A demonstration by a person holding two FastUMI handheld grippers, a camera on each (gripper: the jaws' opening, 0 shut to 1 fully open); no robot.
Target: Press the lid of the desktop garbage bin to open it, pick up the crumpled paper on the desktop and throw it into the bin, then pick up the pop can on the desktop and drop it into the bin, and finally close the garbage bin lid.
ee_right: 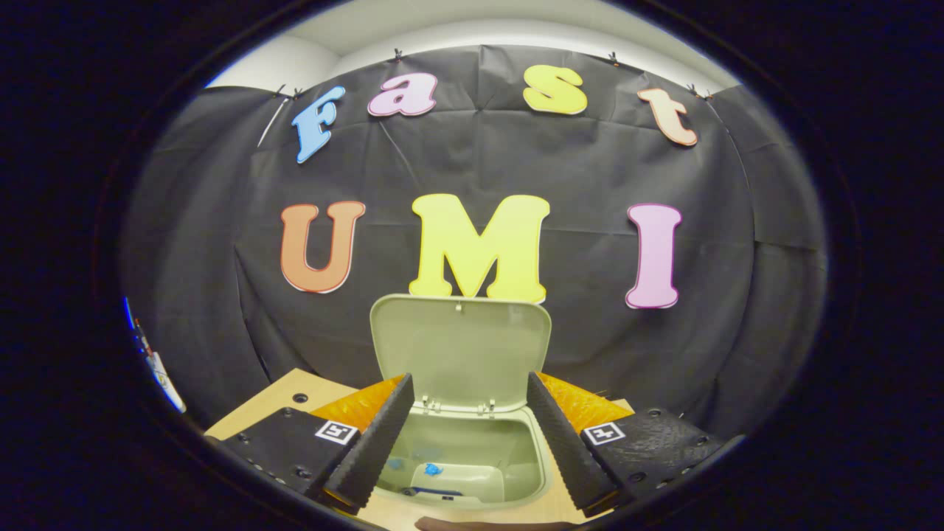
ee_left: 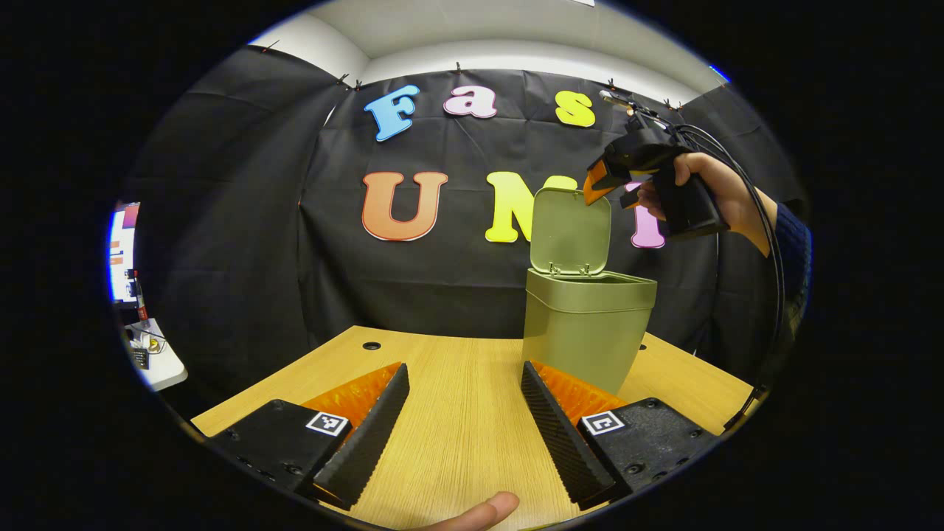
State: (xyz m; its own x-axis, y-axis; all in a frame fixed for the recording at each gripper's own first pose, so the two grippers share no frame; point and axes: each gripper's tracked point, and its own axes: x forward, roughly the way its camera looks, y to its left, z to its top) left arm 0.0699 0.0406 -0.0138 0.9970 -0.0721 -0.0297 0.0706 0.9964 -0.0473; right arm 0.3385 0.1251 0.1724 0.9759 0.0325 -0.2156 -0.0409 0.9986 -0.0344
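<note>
Left gripper view: left gripper low over light wooden desktop, jaws spread wide, nothing between them. Fingertip at bottom edge. Olive-green plastic desktop bin just beyond right finger, lid raised upright. Right gripper held by hand above bin, near lid's top edge; opening not discernible here.

Right gripper view: right gripper directly above open bin, jaws wide apart, empty. Pale object with blue marks on bin floor, identity unclear.
</note>
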